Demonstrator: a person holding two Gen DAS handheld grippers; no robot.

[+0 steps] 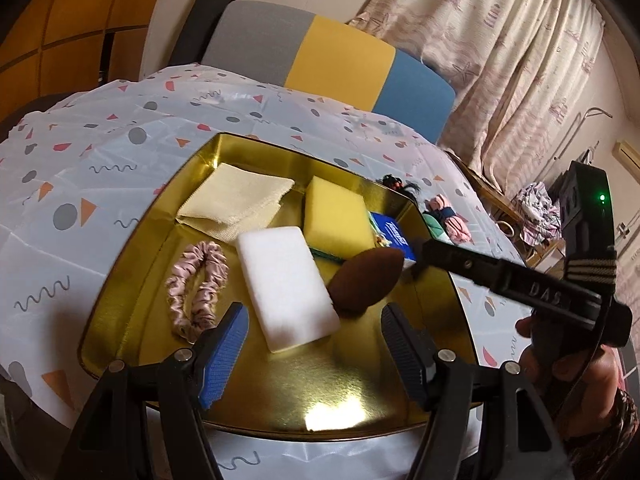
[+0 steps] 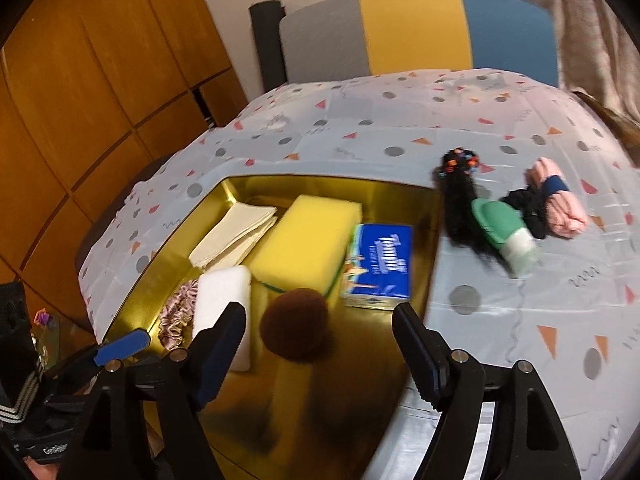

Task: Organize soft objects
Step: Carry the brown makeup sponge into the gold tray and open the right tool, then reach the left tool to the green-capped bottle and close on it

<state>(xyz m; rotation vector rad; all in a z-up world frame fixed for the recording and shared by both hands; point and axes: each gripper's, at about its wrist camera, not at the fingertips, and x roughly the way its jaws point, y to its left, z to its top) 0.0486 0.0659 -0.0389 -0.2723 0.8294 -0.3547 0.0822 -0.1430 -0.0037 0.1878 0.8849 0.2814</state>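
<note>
A gold tray (image 1: 280,396) (image 2: 304,392) on the patterned tablecloth holds a cream cloth (image 1: 236,204) (image 2: 236,232), a yellow sponge (image 1: 336,216) (image 2: 308,240), a white sponge (image 1: 286,280) (image 2: 224,300), a pink scrunchie (image 1: 196,288) (image 2: 176,312), a blue tissue pack (image 1: 390,230) (image 2: 380,264) and a brown round puff (image 1: 366,280) (image 2: 294,324). My left gripper (image 1: 314,354) is open over the tray's near end. My right gripper (image 2: 320,354) is open just above and behind the puff; in the left wrist view its finger (image 1: 448,258) reaches beside the puff.
On the cloth right of the tray lie a black hair piece with beads (image 2: 460,196), a green and white bottle (image 2: 504,232), a black scrunchie (image 2: 528,208) and rolled pink socks (image 2: 560,200). A grey, yellow and blue chair back (image 2: 416,28) stands behind the table.
</note>
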